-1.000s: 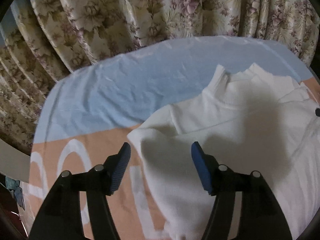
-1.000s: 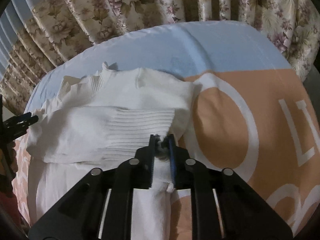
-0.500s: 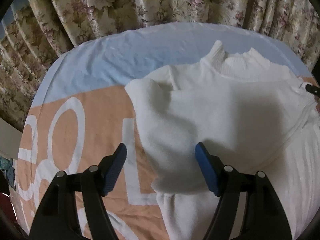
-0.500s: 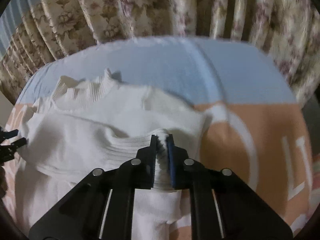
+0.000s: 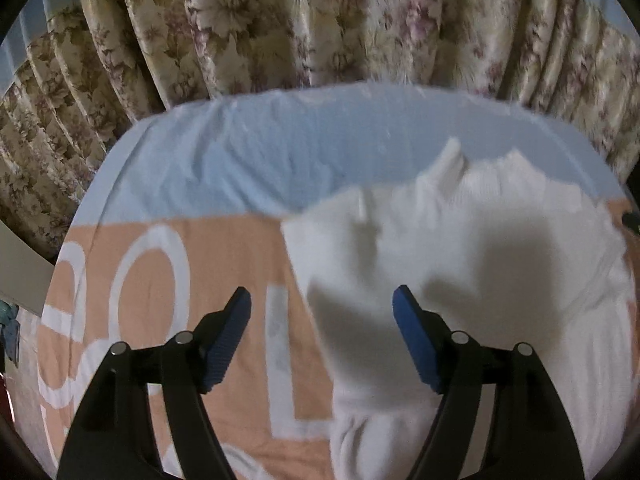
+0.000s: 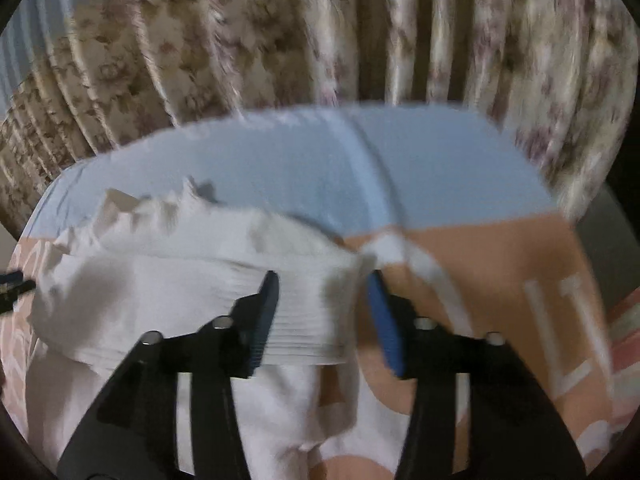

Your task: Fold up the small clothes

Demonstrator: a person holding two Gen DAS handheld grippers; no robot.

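Note:
A small white knit sweater [image 5: 460, 248] lies on the bed, collar toward the curtain, both sleeves folded across its body. It also shows in the right wrist view [image 6: 168, 280]. My left gripper [image 5: 322, 308] is open and empty above the sweater's left edge. My right gripper [image 6: 324, 300] is open above the ribbed cuff [image 6: 304, 320] of the folded sleeve; the cuff lies flat between the jaws and is not held.
The bedcover is light blue at the far side [image 5: 280, 152] and orange with large white letters [image 5: 160, 280] nearer me. A floral curtain [image 5: 320, 20] hangs just behind the bed. The other gripper's tip shows at the left edge [image 6: 12, 284].
My right gripper has opened and let go of the sleeve cuff, which now lies on the sweater. My left gripper stayed open and drew back a little.

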